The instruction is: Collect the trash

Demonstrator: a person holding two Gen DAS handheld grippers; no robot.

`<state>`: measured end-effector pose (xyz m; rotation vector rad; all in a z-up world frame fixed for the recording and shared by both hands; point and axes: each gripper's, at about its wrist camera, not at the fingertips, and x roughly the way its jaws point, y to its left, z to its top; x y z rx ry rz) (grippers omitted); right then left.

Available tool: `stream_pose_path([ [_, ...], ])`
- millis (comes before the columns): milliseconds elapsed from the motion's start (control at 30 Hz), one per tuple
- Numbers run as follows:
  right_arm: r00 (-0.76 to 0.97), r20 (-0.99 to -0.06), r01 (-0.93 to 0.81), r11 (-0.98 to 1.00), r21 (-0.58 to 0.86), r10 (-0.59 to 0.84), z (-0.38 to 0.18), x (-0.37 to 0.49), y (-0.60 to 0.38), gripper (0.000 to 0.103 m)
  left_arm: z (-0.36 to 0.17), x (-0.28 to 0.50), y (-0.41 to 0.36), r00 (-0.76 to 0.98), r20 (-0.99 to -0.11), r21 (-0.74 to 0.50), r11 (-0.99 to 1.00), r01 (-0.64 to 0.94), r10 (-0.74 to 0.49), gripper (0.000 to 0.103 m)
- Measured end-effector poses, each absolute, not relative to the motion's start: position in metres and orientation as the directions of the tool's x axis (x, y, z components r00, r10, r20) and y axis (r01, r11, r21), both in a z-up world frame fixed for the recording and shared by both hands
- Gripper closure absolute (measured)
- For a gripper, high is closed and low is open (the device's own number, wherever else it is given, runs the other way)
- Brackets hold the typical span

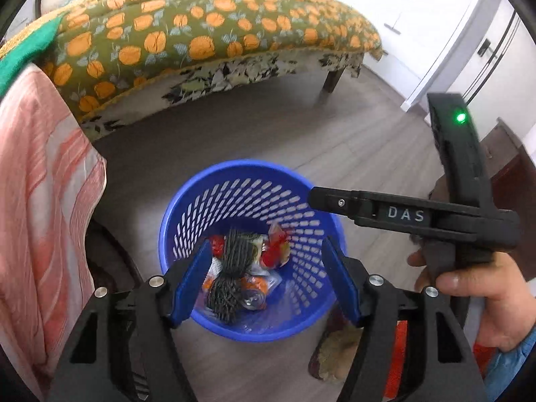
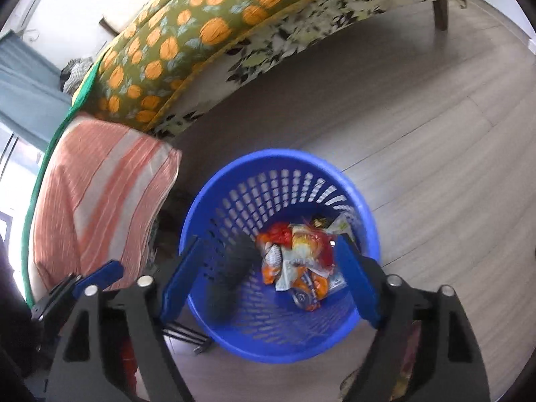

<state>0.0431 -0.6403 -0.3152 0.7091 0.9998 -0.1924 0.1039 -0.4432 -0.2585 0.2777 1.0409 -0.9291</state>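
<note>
A blue perforated plastic basket (image 1: 301, 234) stands on the wood floor; it also shows in the right wrist view (image 2: 234, 201). Inside lie crumpled red, orange and white wrappers (image 1: 276, 249) (image 2: 298, 261) and a dark bundle of black cord (image 1: 231, 268), which looks blurred in the right wrist view (image 2: 231, 278). My left gripper (image 1: 266, 274) is open and empty above the basket's mouth. My right gripper (image 2: 268, 278) is open and empty above the basket. The right gripper's body (image 1: 445, 207) shows in the left wrist view, held in a hand.
A bed with an orange-patterned green quilt (image 1: 201, 33) (image 2: 187, 43) stands behind the basket. A pink striped cloth (image 1: 40, 201) (image 2: 100, 184) hangs at the left. A white door (image 1: 469, 50) and a dark wooden cabinet (image 1: 509, 181) are at the right. A mat (image 1: 338, 351) lies near the basket.
</note>
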Motion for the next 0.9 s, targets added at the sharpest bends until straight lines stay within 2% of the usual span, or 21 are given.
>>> stream_pose_path([
  [67, 0.552, -0.823, 0.472, 0.762, 0.442, 0.136, -0.305, 0.035, -0.643, 0.016, -0.246, 0.096, -0.438, 0.217, -0.814, -0.204, 0.615, 0.762, -0.538, 0.03],
  [133, 0.551, -0.83, 0.476, 0.782, 0.401, 0.09, -0.288, 0.025, -0.642, 0.005, -0.23, 0.085, -0.432, 0.245, -0.798, -0.193, 0.619, 0.762, -0.55, 0.024],
  [200, 0.552, -0.832, 0.47, 0.807, 0.357, 0.047, -0.27, 0.015, -0.635, 0.004, -0.213, 0.068, -0.424, 0.274, -0.784, -0.175, 0.622, 0.763, -0.557, 0.011],
  [300, 0.526, -0.847, 0.486, 0.845, 0.225, -0.077, -0.238, -0.009, -0.617, 0.005, -0.192, 0.044, -0.406, 0.29, -0.751, -0.197, 0.621, 0.759, -0.593, 0.005],
  [367, 0.548, -0.821, 0.495, 0.854, 0.163, -0.161, -0.214, -0.036, -0.603, 0.005, -0.179, 0.026, -0.394, 0.303, -0.732, -0.193, 0.611, 0.768, -0.611, 0.005],
  [433, 0.571, -0.793, 0.501, 0.855, 0.133, -0.211, -0.199, -0.061, -0.59, 0.005, -0.171, 0.01, -0.389, 0.328, -0.746, -0.12, 0.601, 0.79, -0.579, 0.005],
  [533, 0.614, -0.748, 0.532, 0.831, 0.159, -0.25, -0.184, -0.099, -0.575, 0.005, -0.161, -0.01, -0.377, 0.417, -0.73, -0.041, 0.644, 0.764, -0.541, 0.005],
  [633, 0.629, -0.733, 0.549, 0.816, 0.182, -0.26, -0.178, -0.122, -0.563, 0.005, -0.15, -0.018, -0.362, 0.446, -0.708, -0.064, 0.68, 0.731, -0.547, 0.005],
  [733, 0.651, -0.711, 0.53, 0.829, 0.175, -0.266, -0.171, -0.136, -0.549, 0.005, -0.144, -0.026, -0.354, 0.528, -0.697, 0.005, 0.733, 0.681, -0.486, 0.005],
  [900, 0.652, -0.731, 0.473, 0.862, 0.183, -0.202, -0.177, -0.139, -0.531, 0.005, -0.142, -0.022, -0.344, 0.491, -0.733, -0.029, 0.744, 0.668, -0.47, 0.005],
])
